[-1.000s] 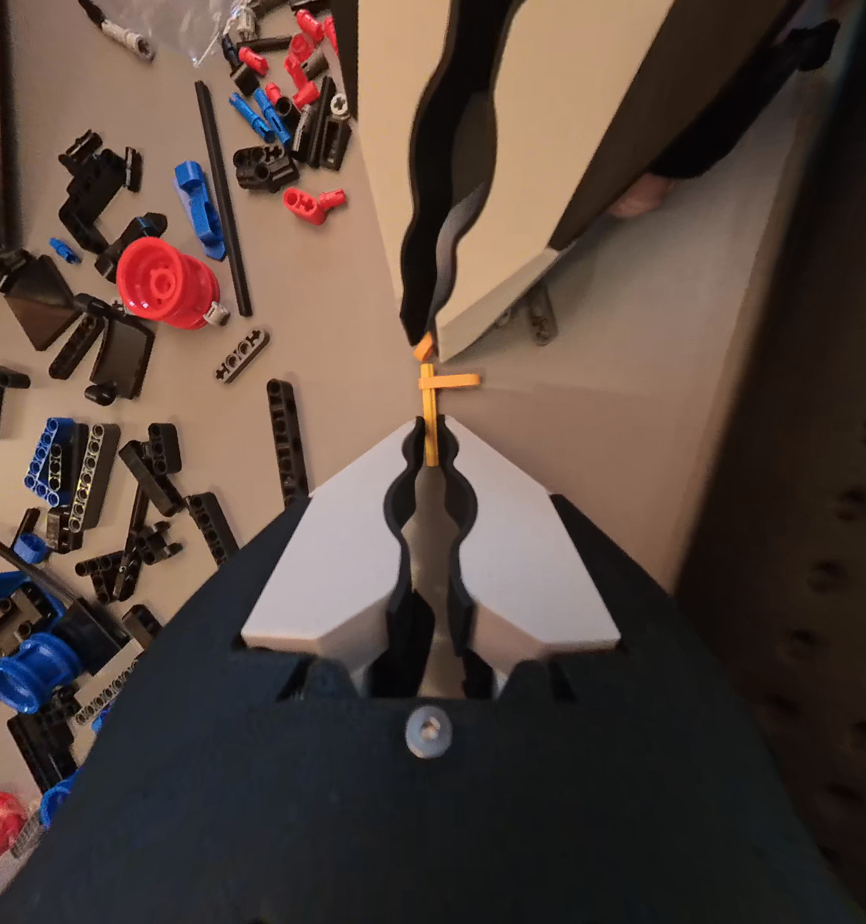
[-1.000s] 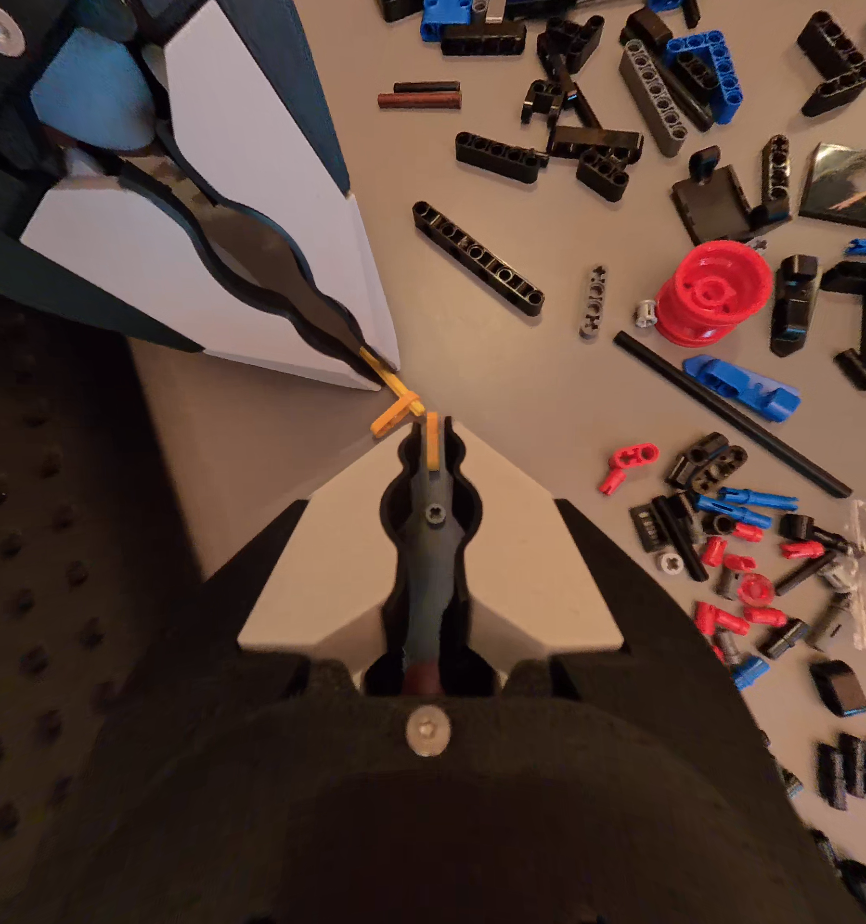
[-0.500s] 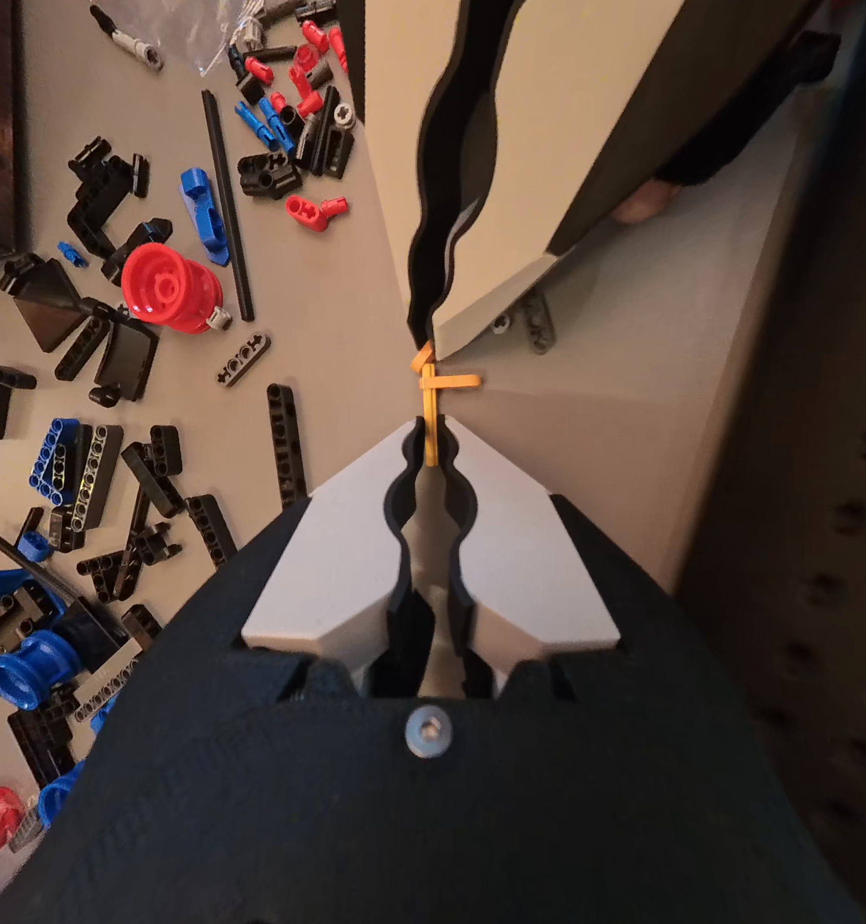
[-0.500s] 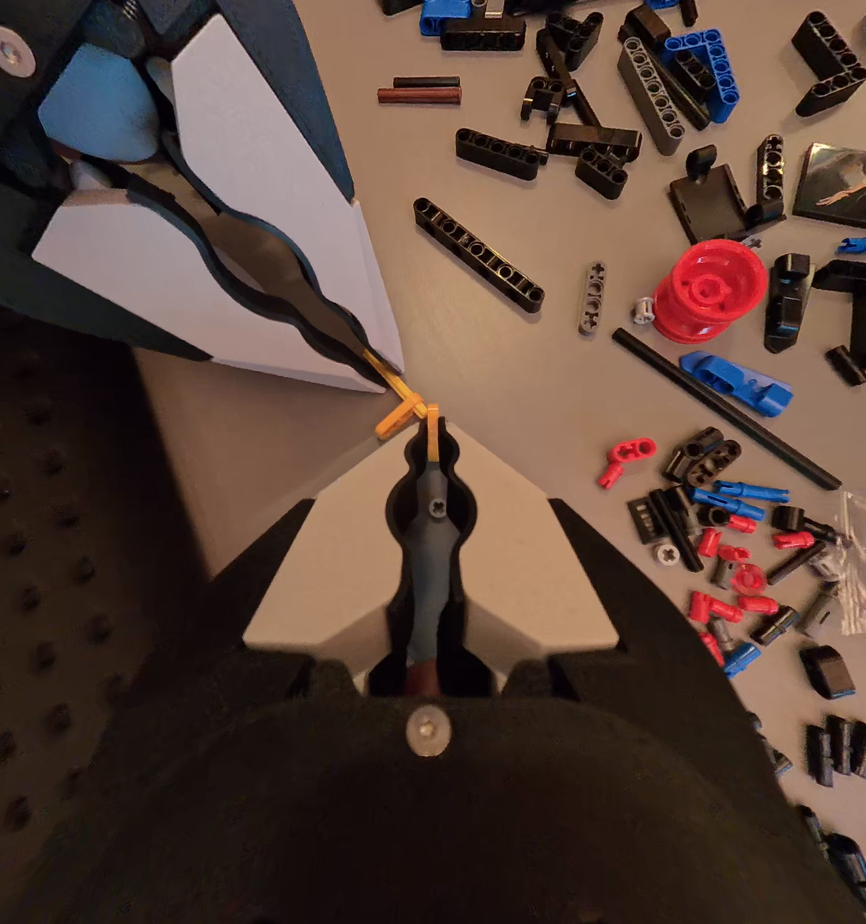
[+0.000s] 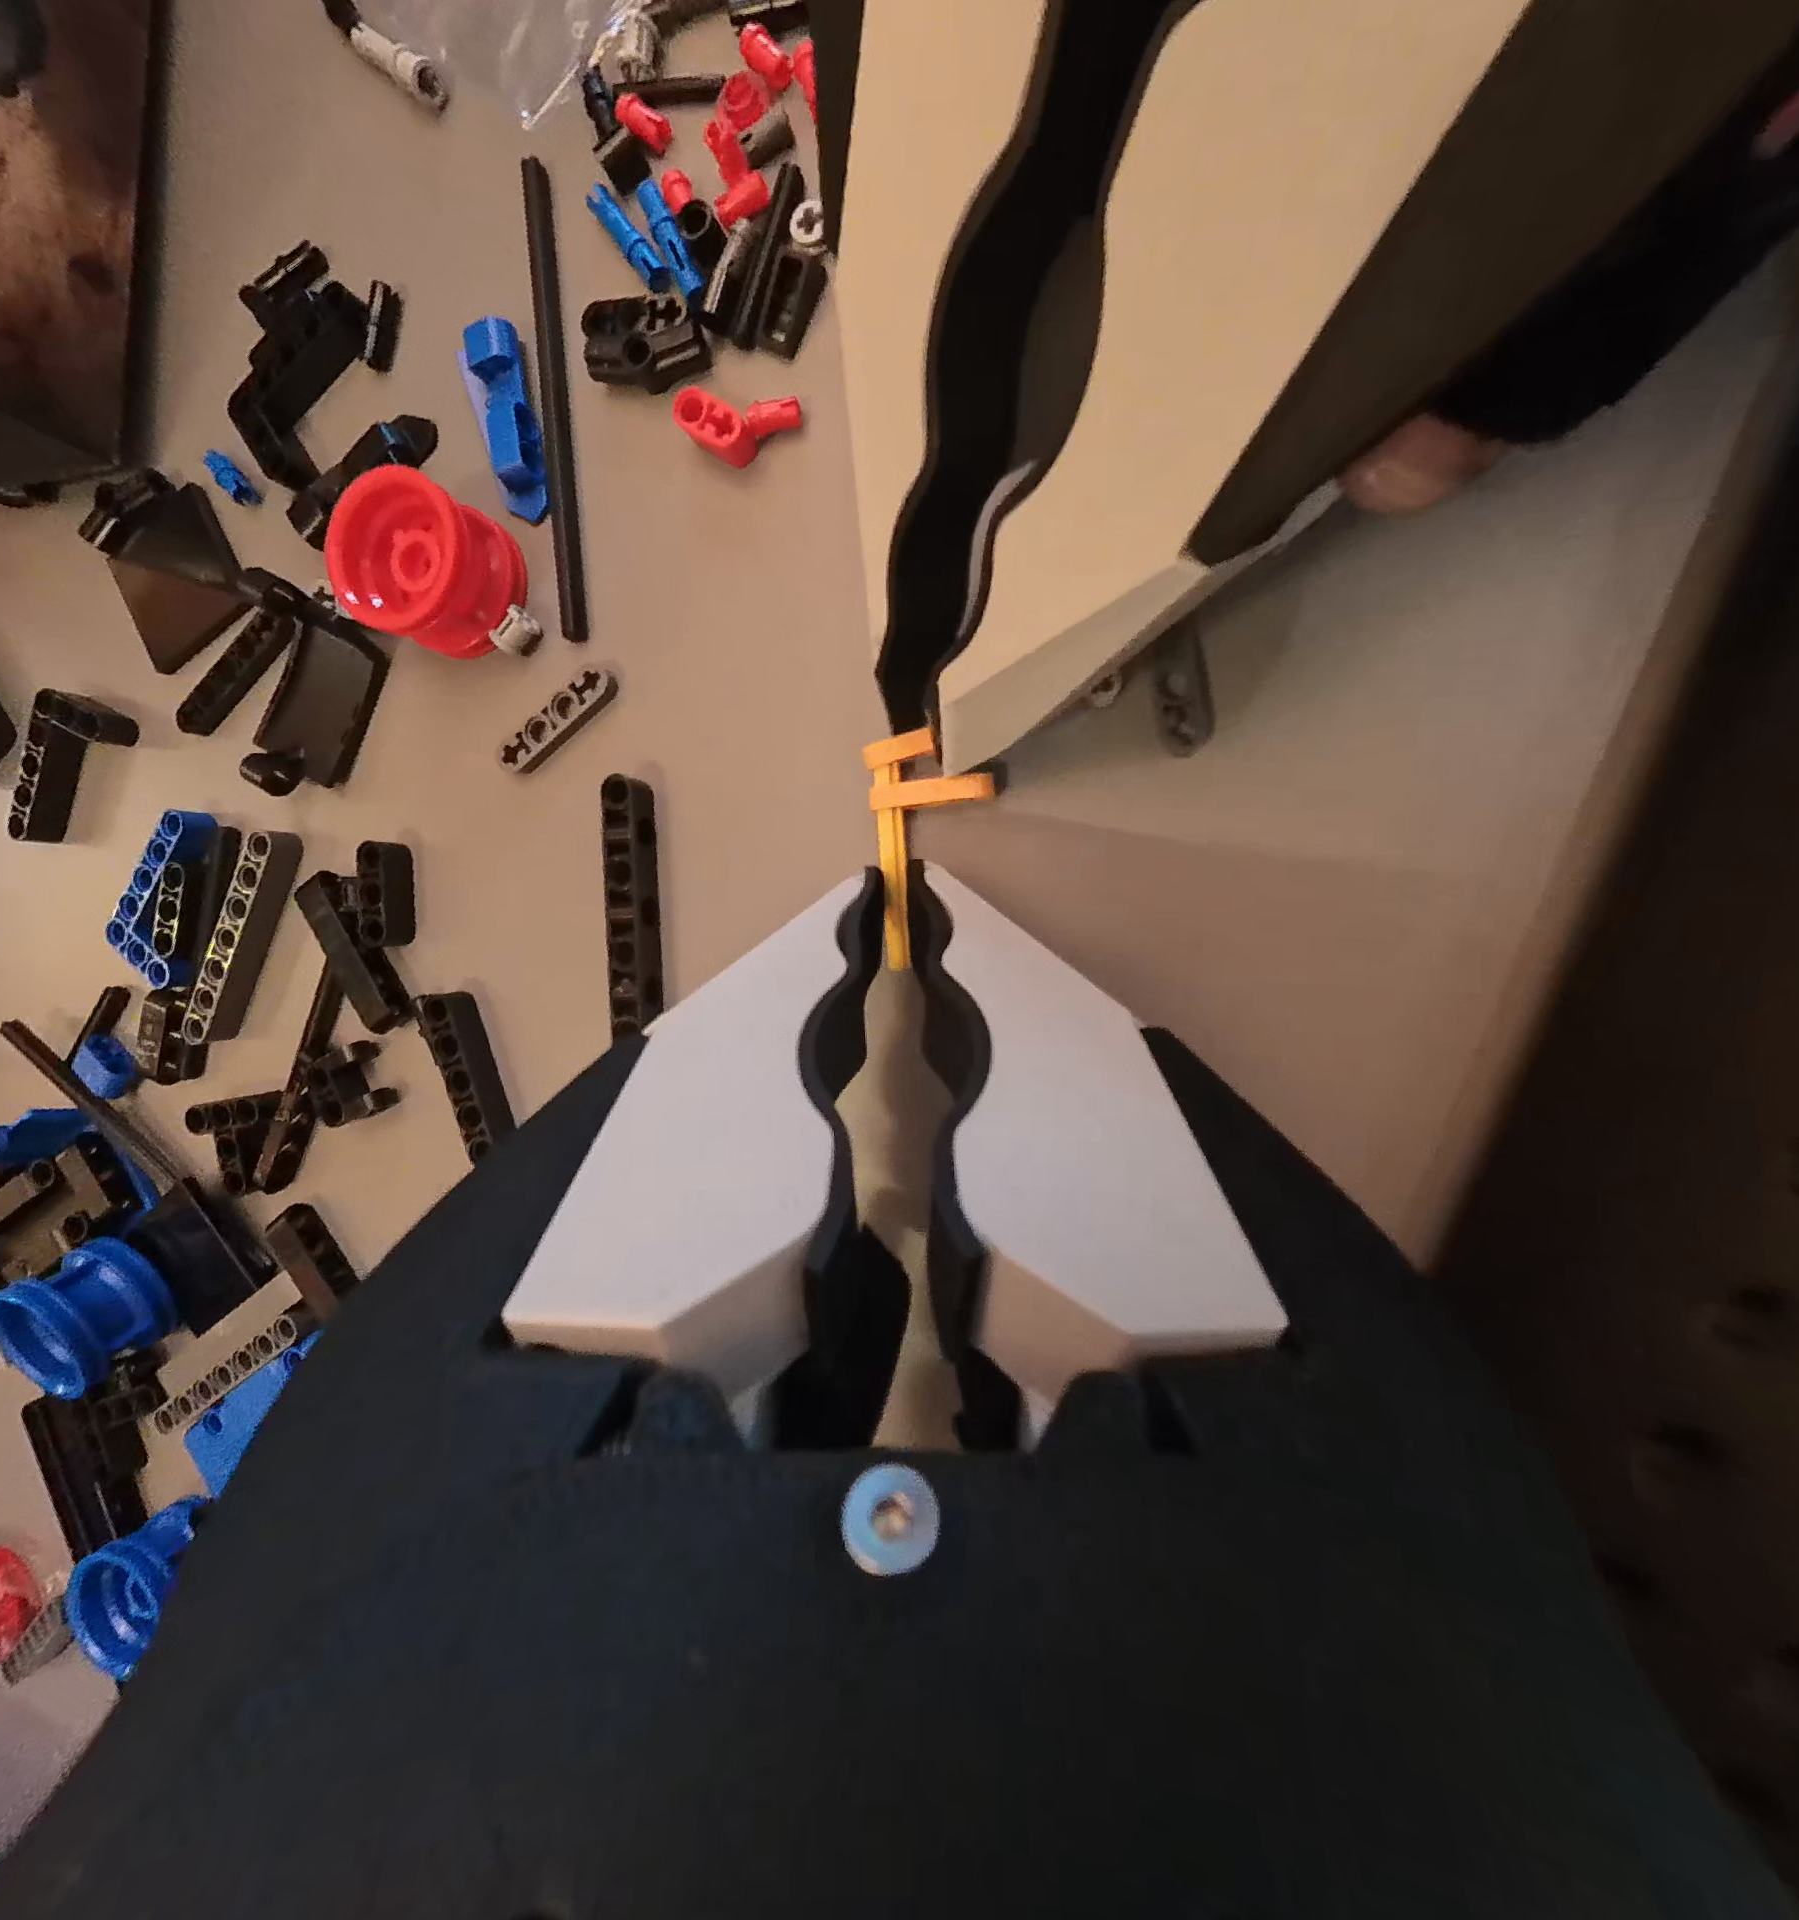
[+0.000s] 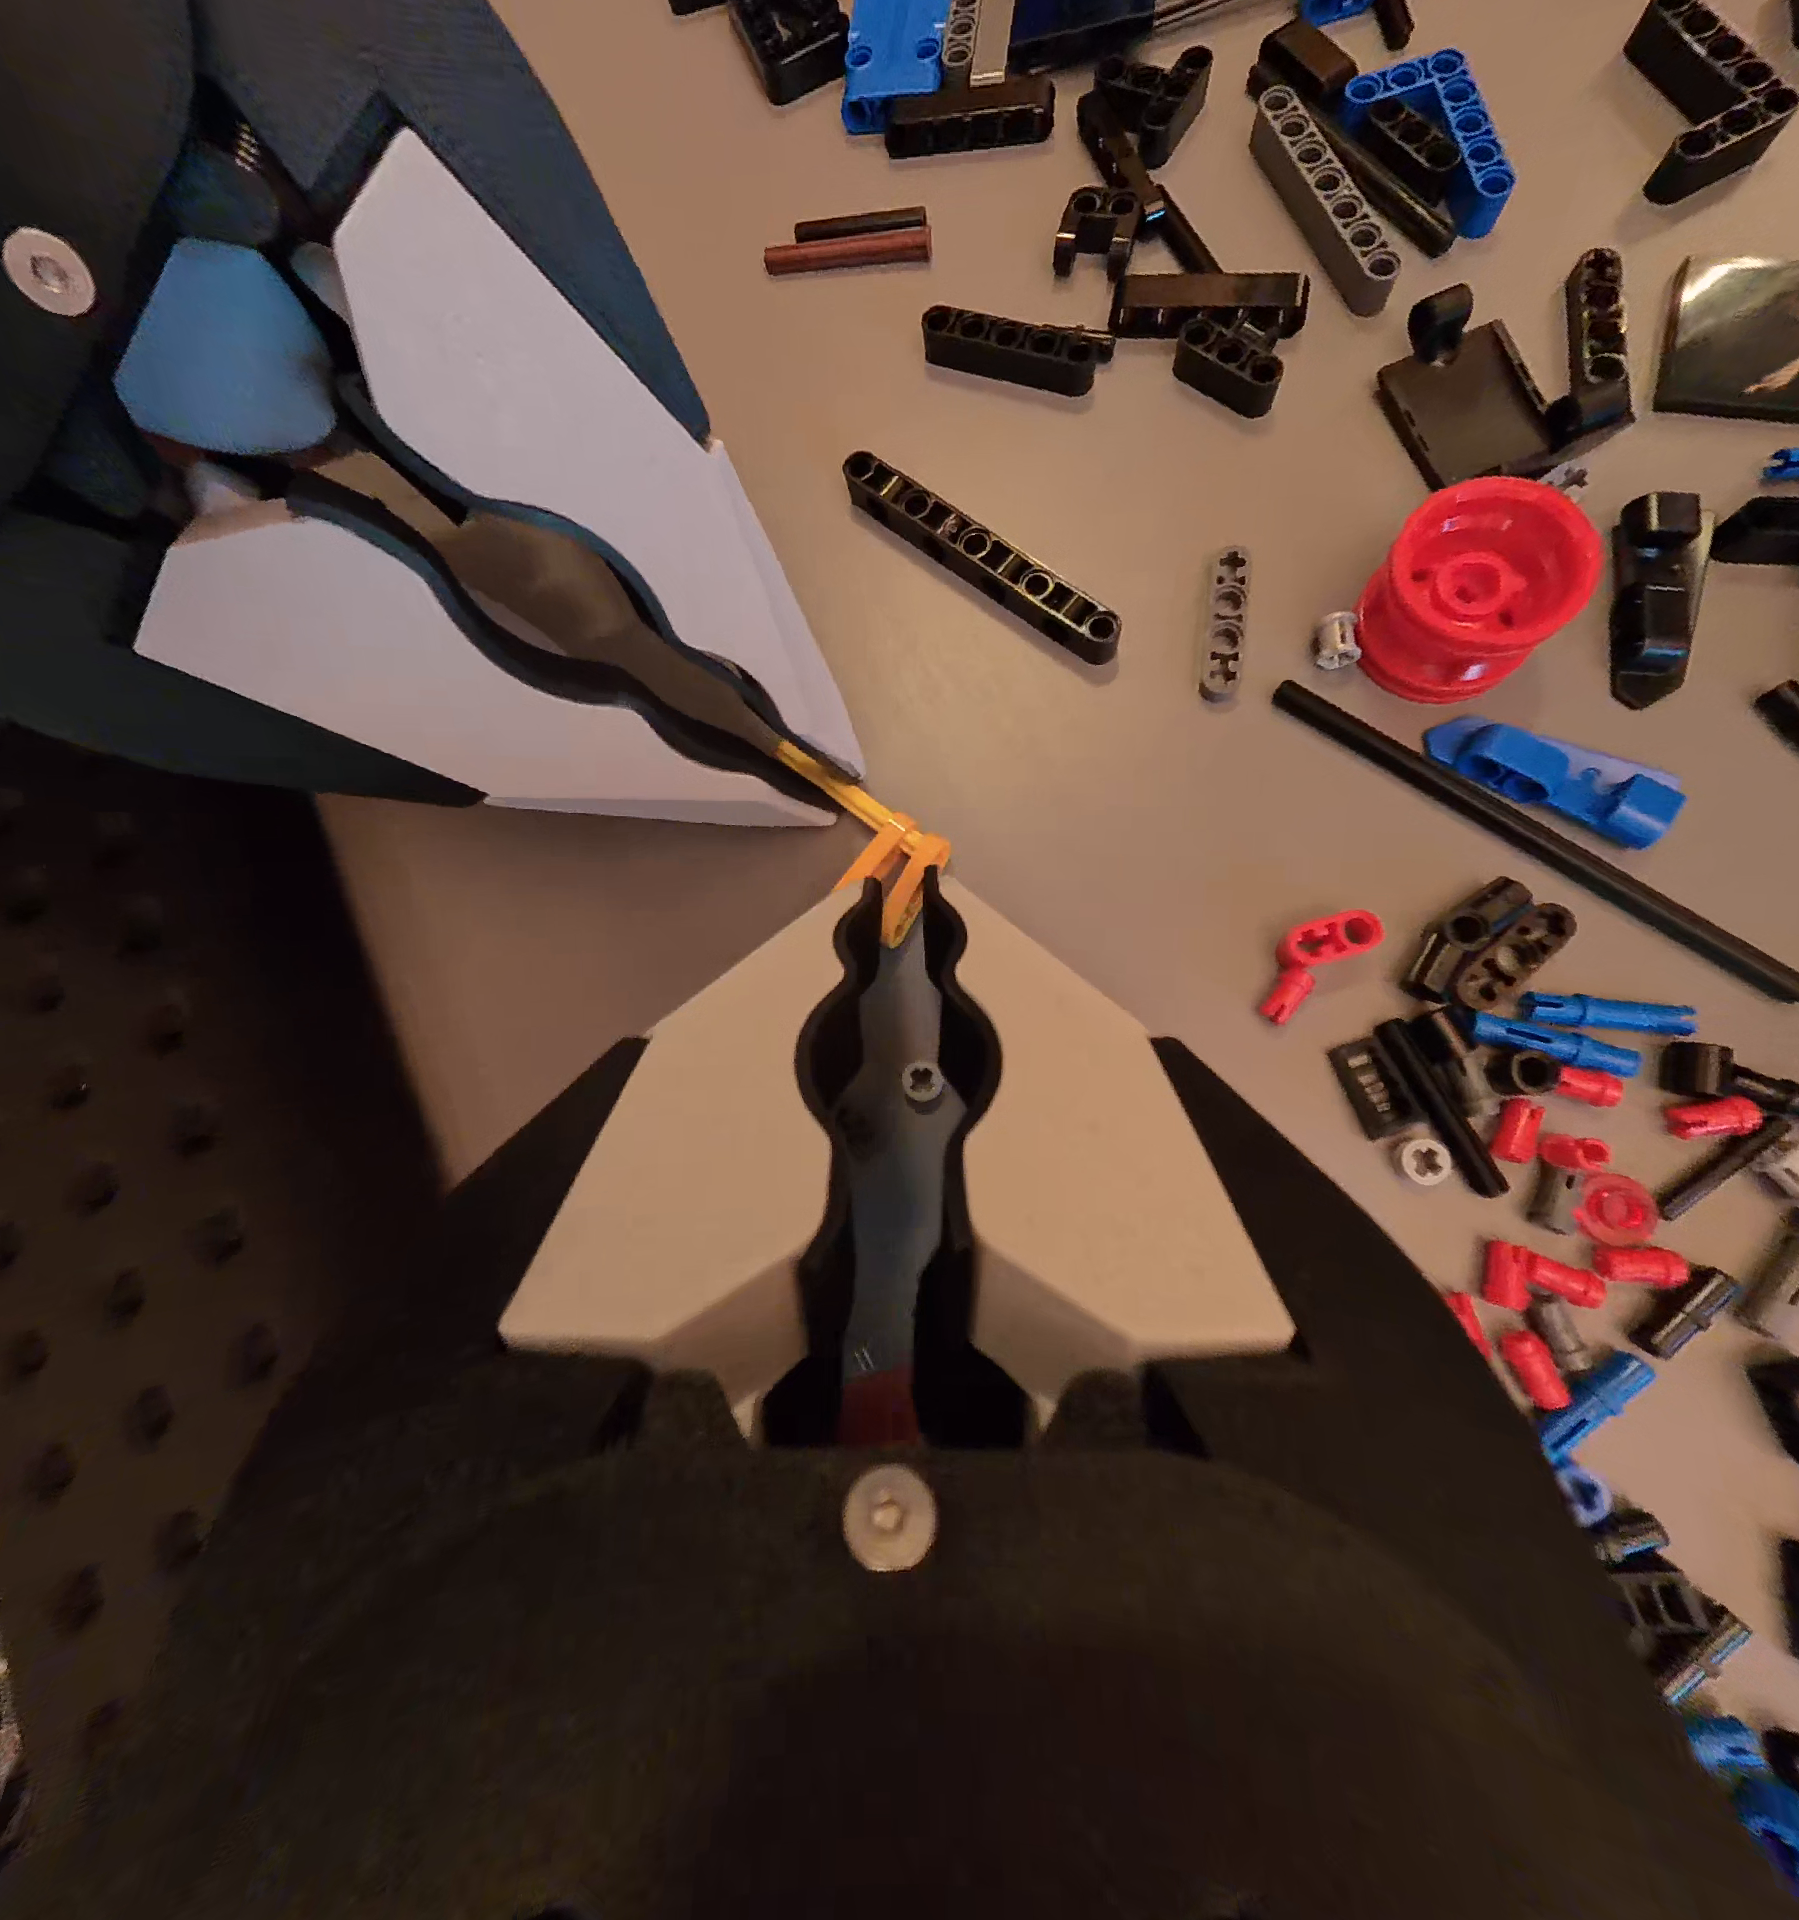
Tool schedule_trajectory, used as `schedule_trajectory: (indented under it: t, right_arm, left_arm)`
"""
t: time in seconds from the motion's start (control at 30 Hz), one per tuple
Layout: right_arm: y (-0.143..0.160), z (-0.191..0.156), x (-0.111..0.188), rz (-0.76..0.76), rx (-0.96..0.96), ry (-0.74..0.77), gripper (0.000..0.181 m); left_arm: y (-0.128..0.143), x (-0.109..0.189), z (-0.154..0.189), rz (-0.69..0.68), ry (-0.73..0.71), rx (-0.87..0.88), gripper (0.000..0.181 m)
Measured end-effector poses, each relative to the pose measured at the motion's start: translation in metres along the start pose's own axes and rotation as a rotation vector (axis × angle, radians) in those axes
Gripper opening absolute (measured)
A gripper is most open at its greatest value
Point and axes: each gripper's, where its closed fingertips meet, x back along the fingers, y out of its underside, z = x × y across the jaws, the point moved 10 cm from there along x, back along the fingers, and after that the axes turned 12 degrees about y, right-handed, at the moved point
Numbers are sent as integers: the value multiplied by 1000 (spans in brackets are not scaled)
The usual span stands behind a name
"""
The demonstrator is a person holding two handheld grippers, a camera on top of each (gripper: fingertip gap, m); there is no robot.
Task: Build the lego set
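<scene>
I am mid-join above the beige worktop (image 5: 749, 665): my left hand-held gripper (image 5: 896, 883) pinches a thin orange plastic axle (image 5: 893, 894), my right hand-held gripper (image 6: 901, 902) pinches a small orange clip (image 6: 907, 885) touching it, which I judge needs pressing home squarely.

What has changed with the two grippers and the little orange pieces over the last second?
The right gripper brought its orange piece up against the orange axle assembly held by the left gripper; the gap seen a second ago has closed and the pieces now meet at the tips. Both grippers stayed clamped on their parts. The loose pieces on the table, like the red wheel, lie as before.
</scene>
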Motion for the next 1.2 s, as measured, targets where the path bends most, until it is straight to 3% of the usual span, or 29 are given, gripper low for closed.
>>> schedule_trajectory:
  t: [0.73,0.87,1.2]
  right_arm:
    - [-1,13,-4,-34,-85,-164,6]
    - [0,12,0,-1,-115,-204,16]
    - [-2,16,-2,-21,-59,-154,8]
  left_arm:
    - [2,-1,4,20,-40,-47,2]
    - [4,-2,3,56,-25,-21,2]
    - [2,-3,3,40,-23,-53,2]
